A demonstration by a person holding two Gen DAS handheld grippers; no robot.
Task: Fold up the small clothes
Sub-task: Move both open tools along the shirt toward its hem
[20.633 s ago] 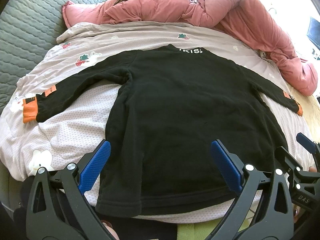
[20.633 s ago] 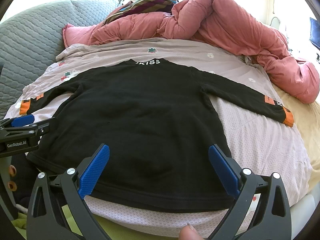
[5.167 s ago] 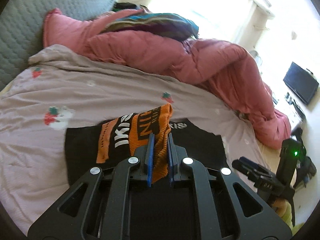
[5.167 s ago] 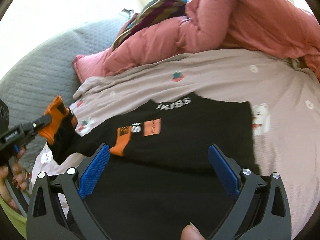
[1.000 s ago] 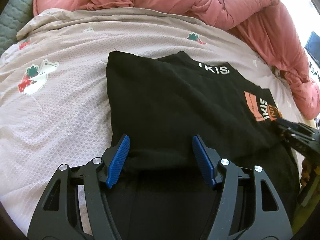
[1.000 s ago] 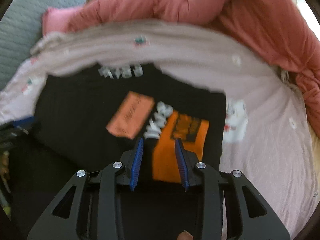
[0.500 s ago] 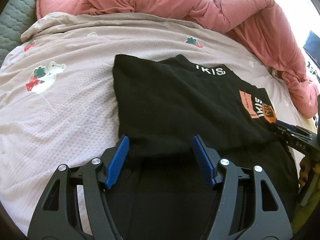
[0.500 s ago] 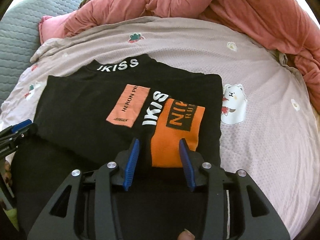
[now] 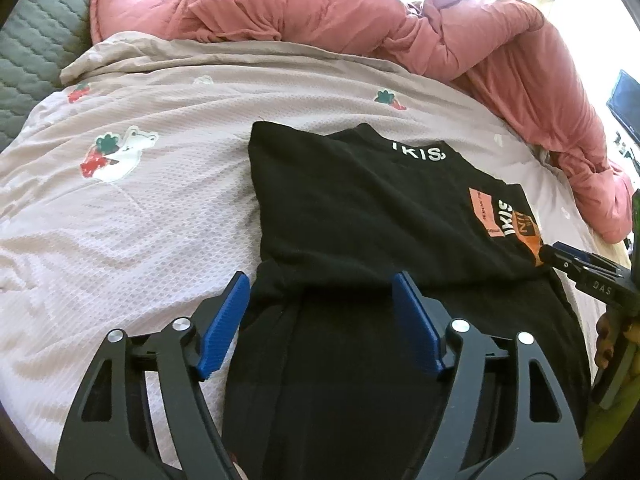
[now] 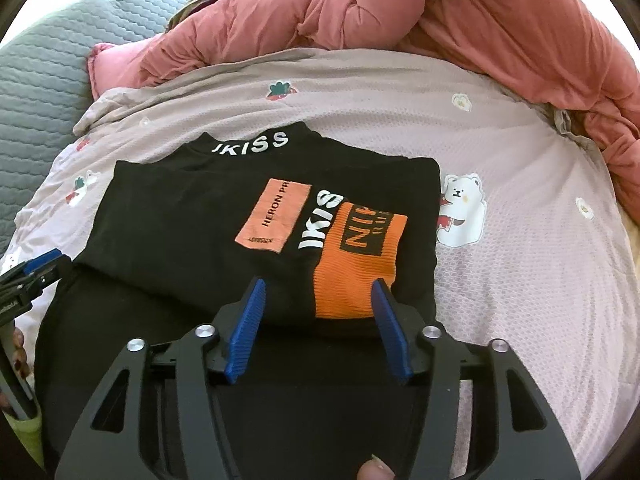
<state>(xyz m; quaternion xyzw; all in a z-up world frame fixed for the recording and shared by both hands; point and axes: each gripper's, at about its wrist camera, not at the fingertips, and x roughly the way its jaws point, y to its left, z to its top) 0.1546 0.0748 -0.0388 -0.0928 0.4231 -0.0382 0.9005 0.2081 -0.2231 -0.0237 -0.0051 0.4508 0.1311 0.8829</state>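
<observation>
A small black shirt (image 9: 352, 208) lies on the bed with both sleeves folded in over its chest. Its collar (image 10: 252, 144) with white lettering points away from me. The orange cuff (image 10: 360, 256) and a salmon label (image 10: 274, 212) lie on top of the shirt (image 10: 172, 216). My left gripper (image 9: 320, 278) hangs over the shirt's left side at the folded sleeve's edge, jaws opening, pads off the cloth. My right gripper (image 10: 319, 284) hovers just short of the orange cuff, jaws opening, the cuff's end lying loose between them. Each gripper shows at the other view's edge (image 9: 576, 264) (image 10: 36, 268).
The shirt rests on a pale pink blanket (image 9: 140, 220) printed with bears and strawberries. A bunched pink duvet (image 9: 360, 20) runs along the back and right. A grey quilted headboard (image 10: 36, 80) is at the left. A dark screen (image 9: 626, 100) stands far right.
The right gripper's jaws have spread off the orange cuff and drawn back from it, leaving the cuff on the shirt. The left gripper has widened slightly and pulled back.
</observation>
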